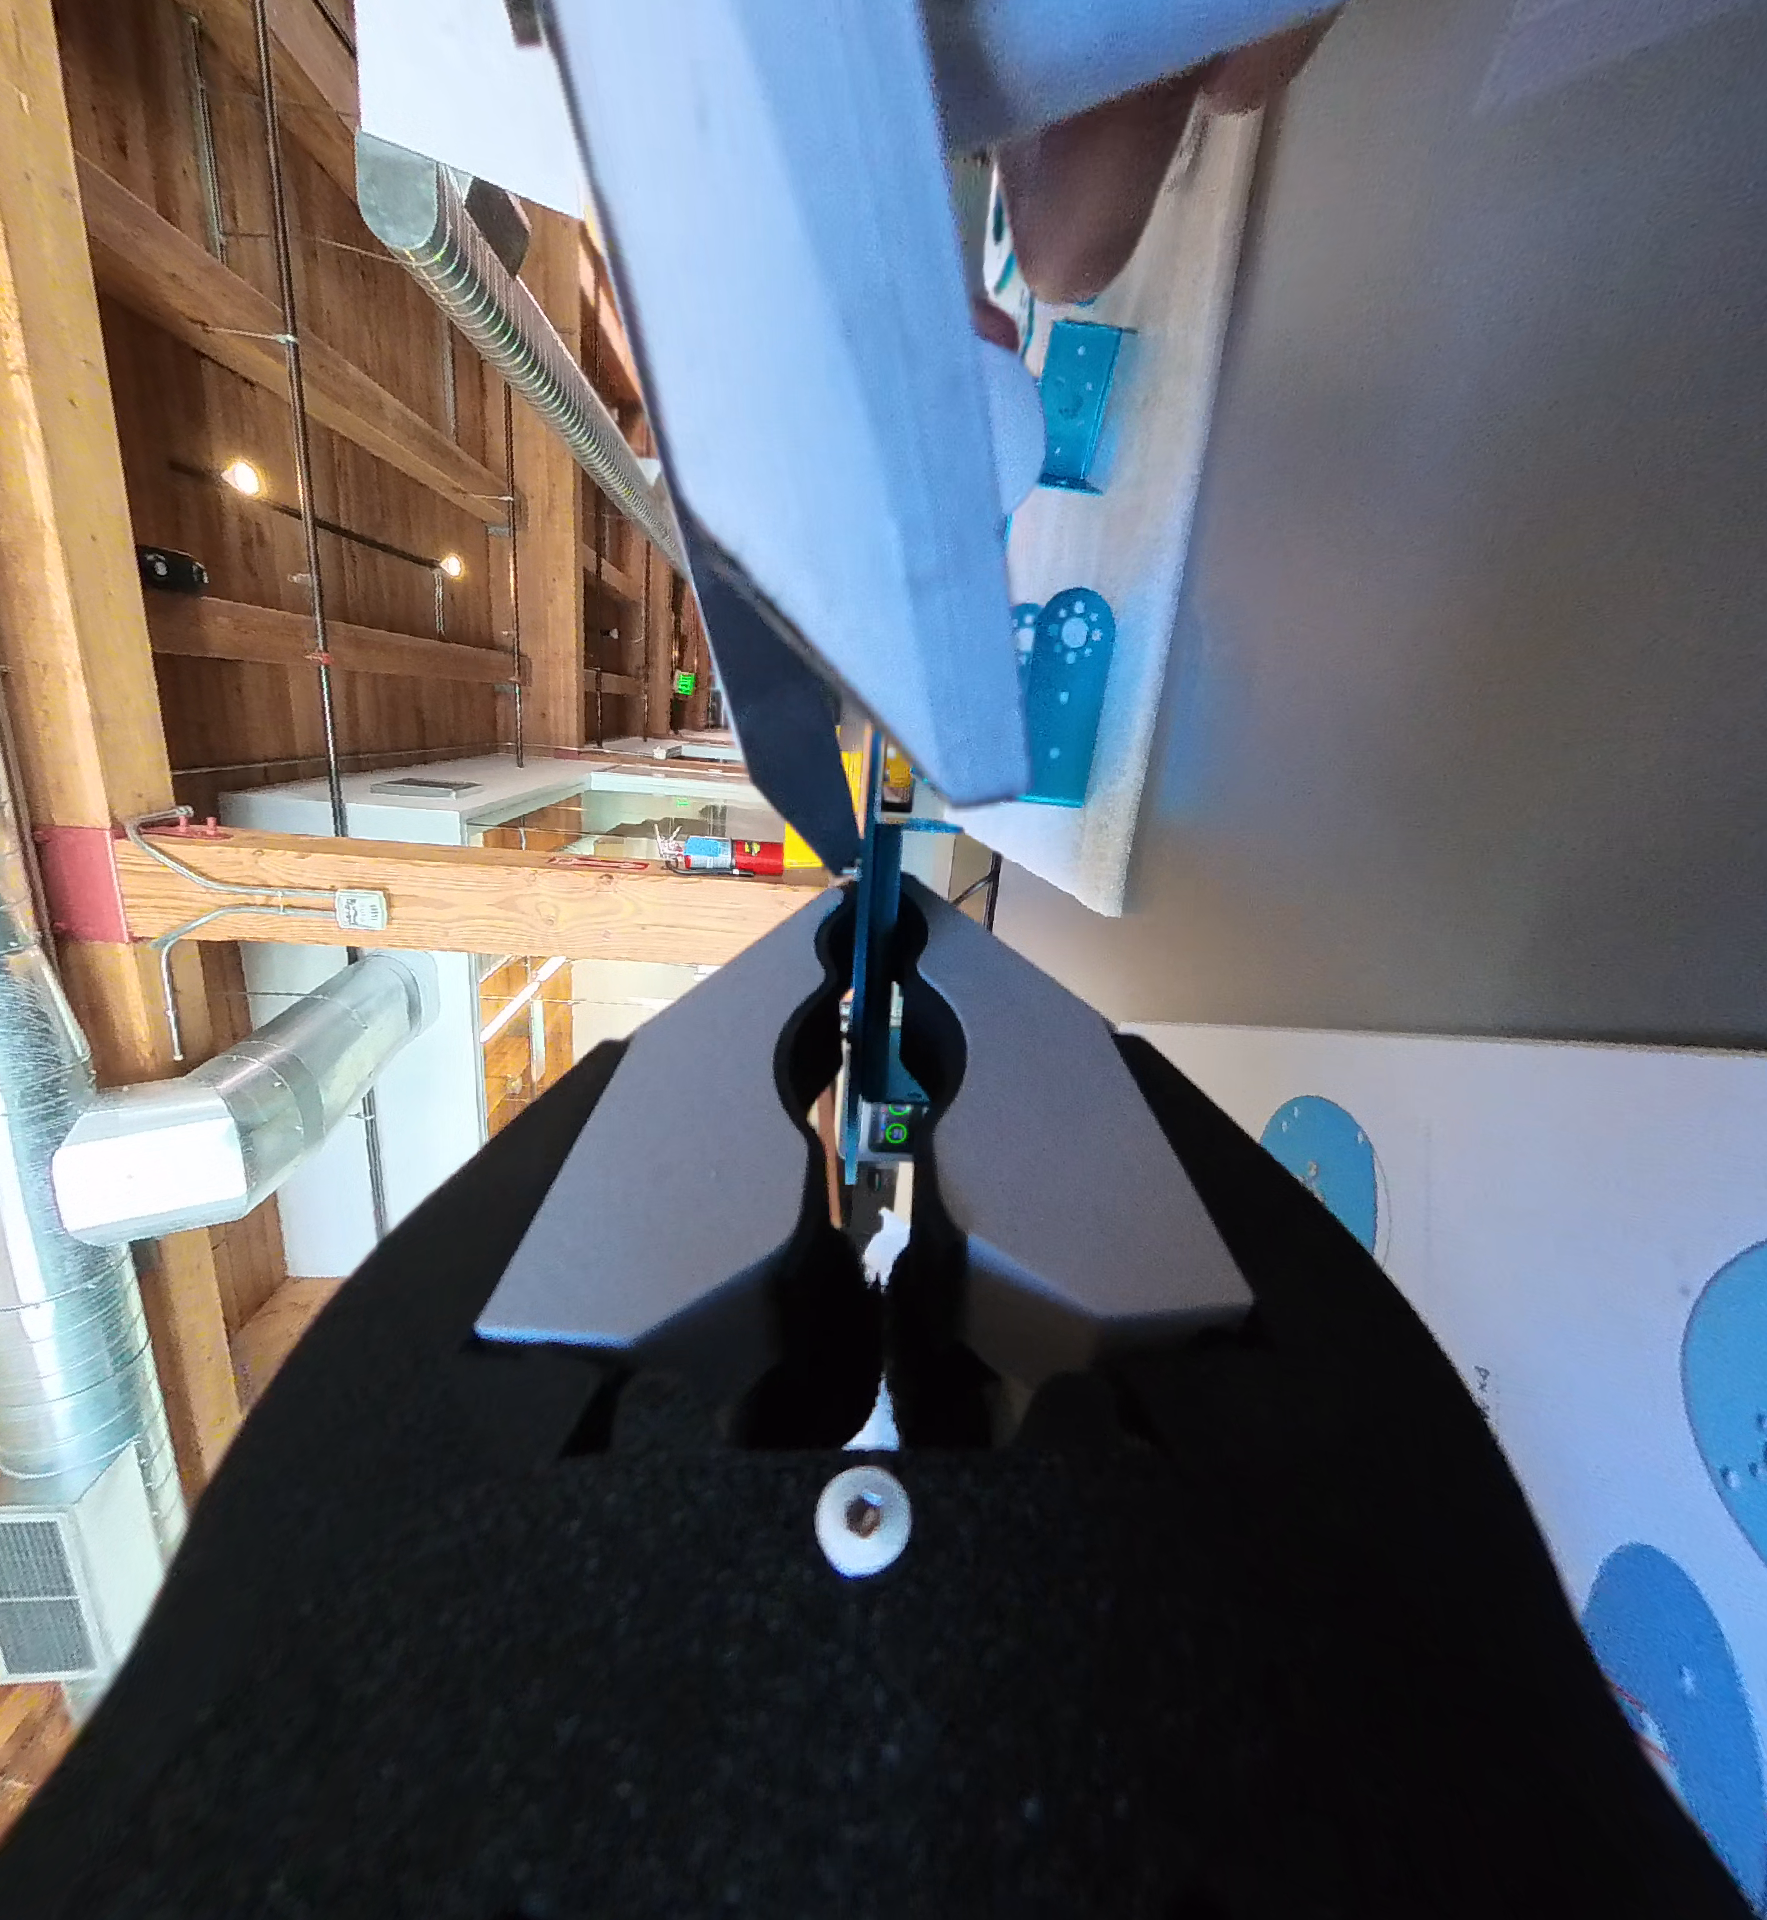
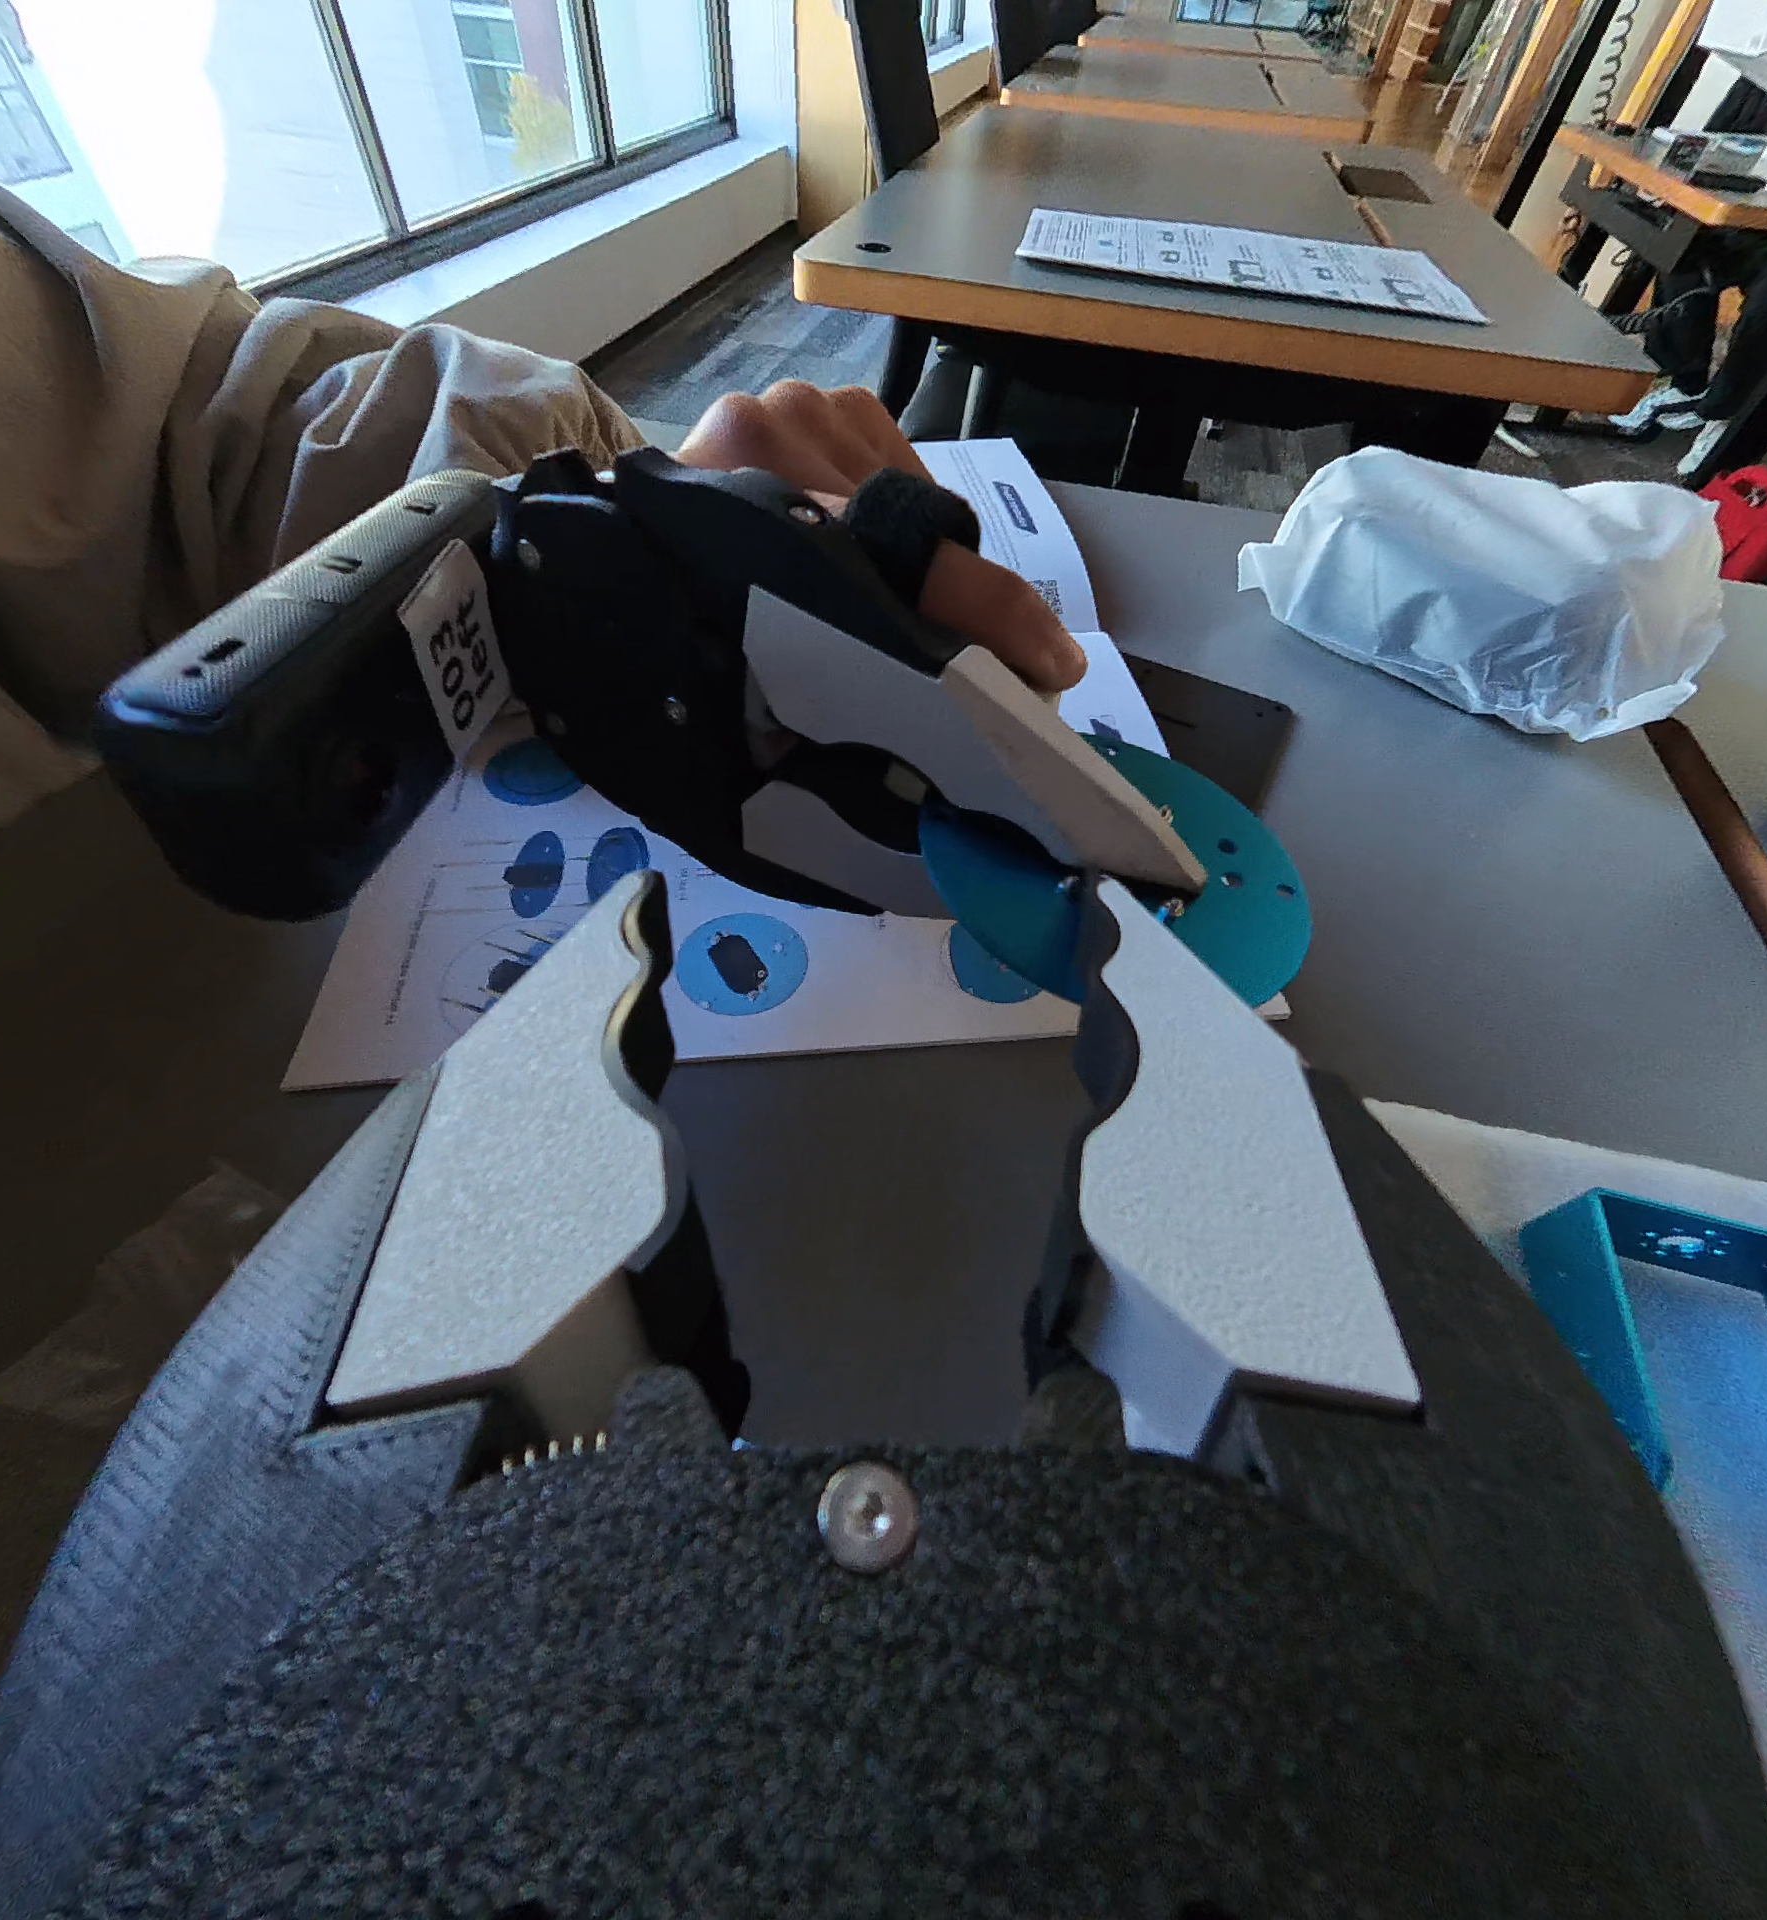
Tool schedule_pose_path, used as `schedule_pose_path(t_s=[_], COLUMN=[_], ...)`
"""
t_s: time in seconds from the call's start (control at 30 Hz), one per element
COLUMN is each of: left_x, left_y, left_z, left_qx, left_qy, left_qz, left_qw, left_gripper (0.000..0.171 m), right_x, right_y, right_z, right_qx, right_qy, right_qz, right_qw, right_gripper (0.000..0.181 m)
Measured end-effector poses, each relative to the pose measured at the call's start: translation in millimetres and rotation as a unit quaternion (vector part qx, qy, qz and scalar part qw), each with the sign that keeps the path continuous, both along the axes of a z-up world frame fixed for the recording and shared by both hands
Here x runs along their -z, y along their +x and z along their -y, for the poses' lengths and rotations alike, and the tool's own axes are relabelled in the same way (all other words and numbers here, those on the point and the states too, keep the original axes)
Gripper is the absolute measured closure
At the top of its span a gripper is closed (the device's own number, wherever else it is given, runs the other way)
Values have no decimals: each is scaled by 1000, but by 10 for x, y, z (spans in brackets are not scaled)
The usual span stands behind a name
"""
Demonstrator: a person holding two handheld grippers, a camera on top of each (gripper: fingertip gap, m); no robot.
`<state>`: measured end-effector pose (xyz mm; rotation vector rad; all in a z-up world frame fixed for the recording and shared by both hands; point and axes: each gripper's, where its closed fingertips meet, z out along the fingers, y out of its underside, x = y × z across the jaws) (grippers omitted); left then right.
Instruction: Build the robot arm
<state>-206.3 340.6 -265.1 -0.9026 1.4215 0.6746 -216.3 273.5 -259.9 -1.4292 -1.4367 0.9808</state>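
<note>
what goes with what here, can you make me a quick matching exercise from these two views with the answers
Things:
1. left gripper
2. right gripper
3. white plastic bag
4. blue bracket

States or places:
A. open, holding nothing
B. crumpled on the grey table, far right
C. shut on the edge of the blue round plate
D. on white foam at the near right edge

Pairs: 1-C, 2-A, 3-B, 4-D
</note>
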Motion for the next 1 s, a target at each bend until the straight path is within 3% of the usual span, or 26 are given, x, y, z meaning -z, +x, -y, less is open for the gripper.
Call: schedule_pose_path(t_s=[0.13,0.2,0.47,0.7,0.73,0.77,0.8,0.9,0.97,1.0], left_x=[57,68,-32,49,81,88,71,-50,-94,-116], left_y=[-2,-57,26,52,35,-13,-73,-141,-113,-87], left_z=[-13,-88,36,32,5,-56,-119,-151,-125,-94], left_qx=[0,-21,11,12,4,-12,-24,-18,-10,1], left_qy=[-6,-9,12,2,-6,-4,0,-29,-88,-127], left_qz=[-11,-13,-4,-18,-22,-25,-23,27,80,110], left_qw=[1000,1000,1000,1000,1000,1000,999,999,993,986], left_gripper=[171,171,171,170,171,171,171,171,171,171], right_x=[38,-23,-13,62,87,50,8,-48,-299,-422], right_y=[9,41,69,62,75,84,84,210,337,411], right_z=[18,78,-209,-140,-144,-76,-11,-224,-232,-218], right_qx=[4,-19,41,36,36,13,-2,44,39,33], right_qy=[-21,-19,16,-8,-13,-14,-26,37,44,56], right_qz=[8,1,-4,15,22,12,6,53,40,40], right_qw=[1000,1000,999,999,999,1000,1000,997,997,997], right_gripper=[103,122,102,104,107,127,126,115,117,109])
